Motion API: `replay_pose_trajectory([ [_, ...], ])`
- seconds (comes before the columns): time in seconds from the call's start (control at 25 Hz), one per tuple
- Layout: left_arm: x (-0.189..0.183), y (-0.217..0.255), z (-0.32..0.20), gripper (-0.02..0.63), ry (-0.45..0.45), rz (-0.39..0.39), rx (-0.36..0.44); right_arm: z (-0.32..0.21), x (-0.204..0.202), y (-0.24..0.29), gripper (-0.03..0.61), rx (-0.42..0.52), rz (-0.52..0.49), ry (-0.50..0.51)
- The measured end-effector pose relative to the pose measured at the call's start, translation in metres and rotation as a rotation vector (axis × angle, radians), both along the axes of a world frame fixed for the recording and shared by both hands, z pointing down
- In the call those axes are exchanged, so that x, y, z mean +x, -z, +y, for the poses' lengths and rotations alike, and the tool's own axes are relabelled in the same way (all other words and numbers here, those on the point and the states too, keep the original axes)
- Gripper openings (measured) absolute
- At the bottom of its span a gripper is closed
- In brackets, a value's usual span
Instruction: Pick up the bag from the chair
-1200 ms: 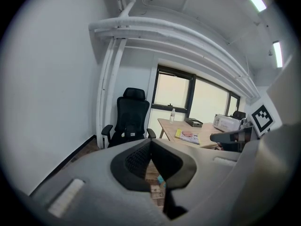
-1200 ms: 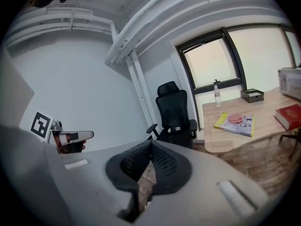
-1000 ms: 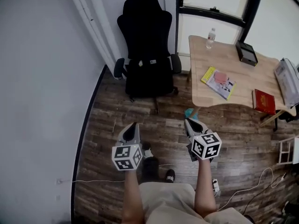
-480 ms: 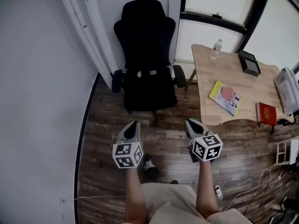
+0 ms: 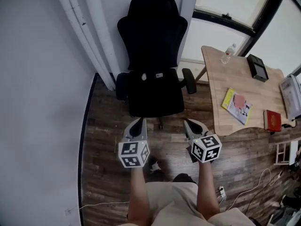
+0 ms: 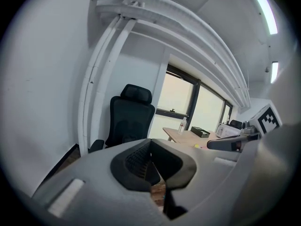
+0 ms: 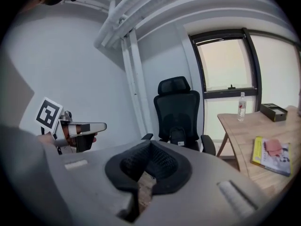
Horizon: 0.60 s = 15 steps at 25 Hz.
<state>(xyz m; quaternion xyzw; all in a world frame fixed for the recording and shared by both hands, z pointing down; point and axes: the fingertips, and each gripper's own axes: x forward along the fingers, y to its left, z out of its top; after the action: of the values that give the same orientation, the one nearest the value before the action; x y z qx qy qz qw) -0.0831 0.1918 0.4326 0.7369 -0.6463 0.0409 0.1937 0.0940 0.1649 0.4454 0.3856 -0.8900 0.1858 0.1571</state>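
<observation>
A black office chair (image 5: 151,29) stands against the wall ahead of me. On its seat rests a black bag (image 5: 155,91) with a small white label; the right gripper view shows the bag (image 7: 178,134) upright against the backrest. My left gripper (image 5: 137,123) and right gripper (image 5: 188,123) hover side by side over the wood floor, just short of the seat's front edge, both shut and holding nothing. In the left gripper view the chair (image 6: 129,121) is ahead and left of the jaws.
A wooden table (image 5: 225,86) stands right of the chair and carries a water bottle (image 5: 228,52), a black box (image 5: 258,67), a yellow book (image 5: 239,106) and a red book (image 5: 272,120). White pipes (image 5: 89,32) run down the wall on the left. Cables (image 5: 254,187) lie on the floor.
I have stepped closer to the chair: it now sits larger and nearer the grippers. Both grippers stay shut and level, side by side.
</observation>
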Motion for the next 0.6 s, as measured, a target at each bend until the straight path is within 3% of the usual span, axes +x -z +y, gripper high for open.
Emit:
replay_pose_trajectory([
  [0.28, -0.034, -0.006, -0.036, 0.006, 0.018, 0.008, 0.004, -0.034, -0.014, -0.004, -0.002, 0.011, 0.029, -0.036],
  [0.6, -0.030, -0.015, -0.080, 0.006, -0.028, -0.030, -0.010, -0.088, -0.006, -0.016, -0.002, 0.014, 0.028, -0.077],
])
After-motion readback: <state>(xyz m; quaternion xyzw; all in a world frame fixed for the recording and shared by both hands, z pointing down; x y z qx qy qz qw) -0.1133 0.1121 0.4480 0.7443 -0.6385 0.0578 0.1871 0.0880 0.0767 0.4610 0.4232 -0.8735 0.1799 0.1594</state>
